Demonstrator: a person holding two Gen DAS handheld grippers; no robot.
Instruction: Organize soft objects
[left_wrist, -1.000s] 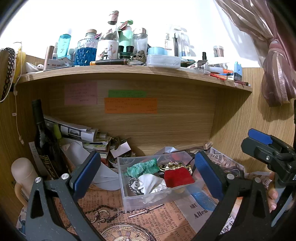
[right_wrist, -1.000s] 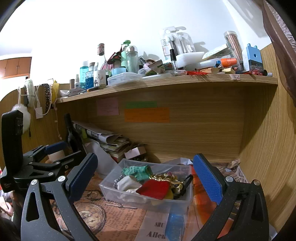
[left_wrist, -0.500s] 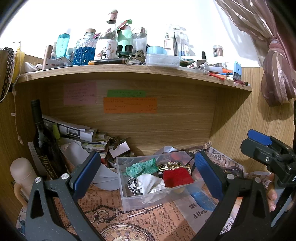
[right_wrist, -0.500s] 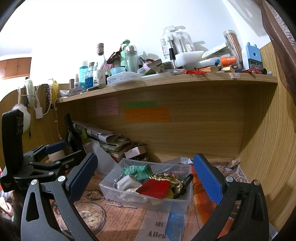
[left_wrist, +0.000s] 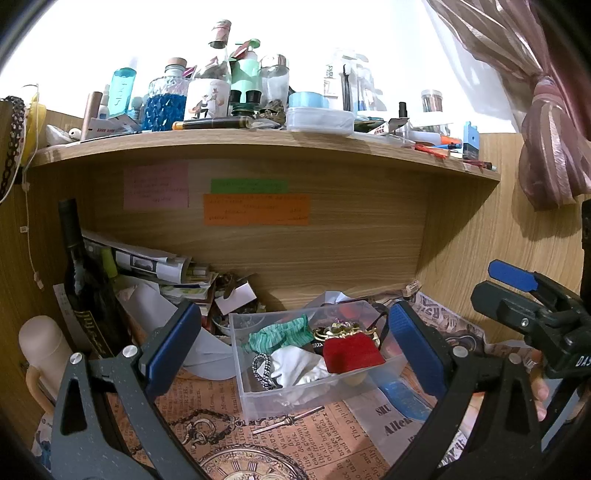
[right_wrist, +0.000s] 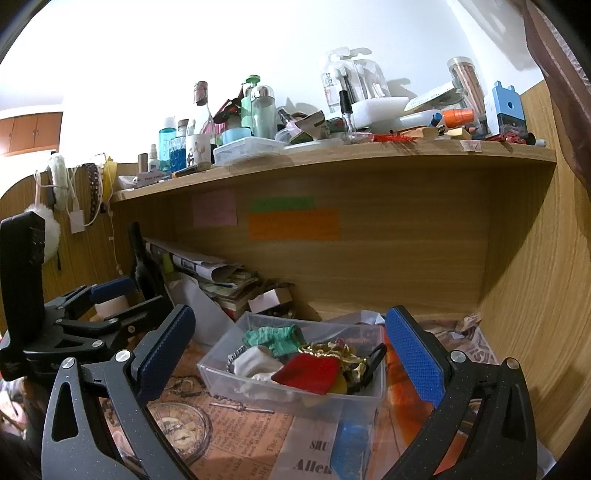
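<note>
A clear plastic bin (left_wrist: 258, 397) (right_wrist: 221, 376) sits on the newspaper-covered desk under a wooden shelf. In it lie a red velvet pouch (left_wrist: 349, 354) (right_wrist: 308, 373), a green knit cloth (left_wrist: 279, 334) (right_wrist: 275, 338), a white cloth (left_wrist: 299, 367) (right_wrist: 255, 360), a gold ornament (left_wrist: 341, 328) and a braided cord (left_wrist: 260, 369). My left gripper (left_wrist: 293, 349) is open and empty, just in front of the bin. My right gripper (right_wrist: 290, 354) is open and empty, facing the bin from the right; it also shows at the right edge of the left wrist view (left_wrist: 532, 314).
A dark wine bottle (left_wrist: 83, 280) and stacked papers (left_wrist: 155, 266) stand at the back left. A beige mug (left_wrist: 42, 354) sits at the left. A blue comb (left_wrist: 404, 400) lies right of the bin. The upper shelf (left_wrist: 258, 144) is crowded with bottles.
Both views have shifted very slightly; the scene and both open grippers are otherwise the same.
</note>
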